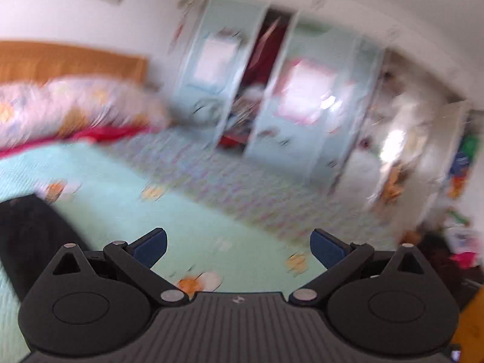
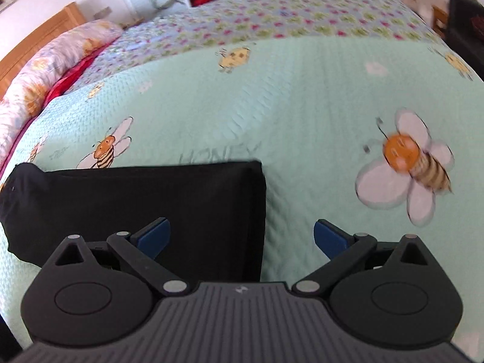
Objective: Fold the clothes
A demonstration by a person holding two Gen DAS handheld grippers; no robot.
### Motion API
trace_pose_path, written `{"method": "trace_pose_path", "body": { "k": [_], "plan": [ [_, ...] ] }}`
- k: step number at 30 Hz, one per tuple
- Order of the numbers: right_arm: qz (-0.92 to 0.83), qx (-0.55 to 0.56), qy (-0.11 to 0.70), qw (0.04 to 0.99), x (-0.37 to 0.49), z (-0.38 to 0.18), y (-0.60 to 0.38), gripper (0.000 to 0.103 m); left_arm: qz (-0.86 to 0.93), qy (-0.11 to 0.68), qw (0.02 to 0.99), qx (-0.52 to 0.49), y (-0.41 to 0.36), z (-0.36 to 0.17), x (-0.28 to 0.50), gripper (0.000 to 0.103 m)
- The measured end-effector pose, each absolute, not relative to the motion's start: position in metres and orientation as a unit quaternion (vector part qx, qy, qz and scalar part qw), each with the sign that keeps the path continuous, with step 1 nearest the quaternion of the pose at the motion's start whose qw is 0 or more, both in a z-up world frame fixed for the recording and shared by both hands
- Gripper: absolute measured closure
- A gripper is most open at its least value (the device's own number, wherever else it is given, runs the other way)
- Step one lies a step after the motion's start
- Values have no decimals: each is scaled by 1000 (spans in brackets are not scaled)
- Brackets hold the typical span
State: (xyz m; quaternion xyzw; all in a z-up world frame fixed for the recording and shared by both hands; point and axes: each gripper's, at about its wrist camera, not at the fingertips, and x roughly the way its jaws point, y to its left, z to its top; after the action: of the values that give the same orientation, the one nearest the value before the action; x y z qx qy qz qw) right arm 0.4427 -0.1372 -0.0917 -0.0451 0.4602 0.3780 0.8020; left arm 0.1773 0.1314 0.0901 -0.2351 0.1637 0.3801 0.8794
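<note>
Right gripper (image 2: 242, 236) fills the lower part of its own view, blue pads spread wide with nothing between them; released. Its left pad hangs over the black garment (image 2: 145, 199), its right pad over bare bedspread (image 2: 302, 121). I cannot tell from this view whether either pad touches cloth.

Left gripper (image 1: 239, 248) is likewise spread wide and empty, aimed across the bed toward the blurred wardrobe (image 1: 272, 90) in the upper middle. In that view only a dark corner of the garment shows, at the lower left edge, well apart from the pads.

Location of garment: lower left of the right wrist view, lying flat on the mint bee-print bedspread. It reads as an already folded rectangle with a clean straight right edge and a square upper right corner.

Orientation: long axis runs left to right across the frame, roughly parallel to the bottom edge. The left end is rounded and lumpier, and points toward the pillow (image 2: 45, 60) side at upper left.

Judgement on step in hand: both tools appear to be between grips. To fold again well, take the two right-hand corners together, one per gripper, pinch only the top stack, carry them level toward the left end, and lay edge onto edge before letting go.
</note>
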Motion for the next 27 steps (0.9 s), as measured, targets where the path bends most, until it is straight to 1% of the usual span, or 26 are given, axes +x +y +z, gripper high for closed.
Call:
{"method": "trace_pose_path", "body": {
  "k": [3, 5, 7, 10, 12, 13, 14, 16, 19, 21, 22, 24, 27],
  "plan": [
    [398, -47, 449, 798, 464, -103, -126, 1, 413, 246, 834, -270, 165, 51, 200, 1],
    [411, -44, 447, 794, 478, -111, -121, 1, 425, 276, 815, -281, 168, 26, 197, 1],
    [422, -44, 442, 791, 485, -115, -119, 2, 435, 269, 821, -254, 150, 22, 184, 1],
    [442, -56, 443, 778, 494, -126, -117, 3, 458, 241, 833, -197, 114, 27, 185, 0],
    [454, -51, 450, 767, 497, -133, -116, 15, 469, 213, 841, -167, 97, 34, 184, 0],
    [460, -48, 455, 761, 499, -135, -114, 18, 485, 203, 837, -148, 94, 34, 186, 0],
    [463, -46, 459, 757, 500, -138, -112, 21, 511, 206, 824, -132, 95, 30, 194, 0],
    [464, -43, 469, 750, 504, -145, -109, 22, 559, 218, 793, -104, 99, 22, 208, 0],
    [466, -37, 475, 746, 503, -152, -108, 29, 564, 297, 761, -118, 113, 3, 217, 1],
    [472, -24, 478, 741, 505, -154, -110, 37, 554, 313, 758, -142, 112, -9, 208, 1],
    [475, -17, 480, 737, 505, -156, -111, 39, 548, 321, 757, -153, 111, -15, 203, 1],
    [482, -15, 481, 732, 507, -158, -110, 54, 537, 336, 753, -177, 110, -26, 194, 1],
    [484, -40, 463, 741, 500, -155, -106, 63, 532, 353, 745, -195, 109, -43, 185, 1]
  ]
}}
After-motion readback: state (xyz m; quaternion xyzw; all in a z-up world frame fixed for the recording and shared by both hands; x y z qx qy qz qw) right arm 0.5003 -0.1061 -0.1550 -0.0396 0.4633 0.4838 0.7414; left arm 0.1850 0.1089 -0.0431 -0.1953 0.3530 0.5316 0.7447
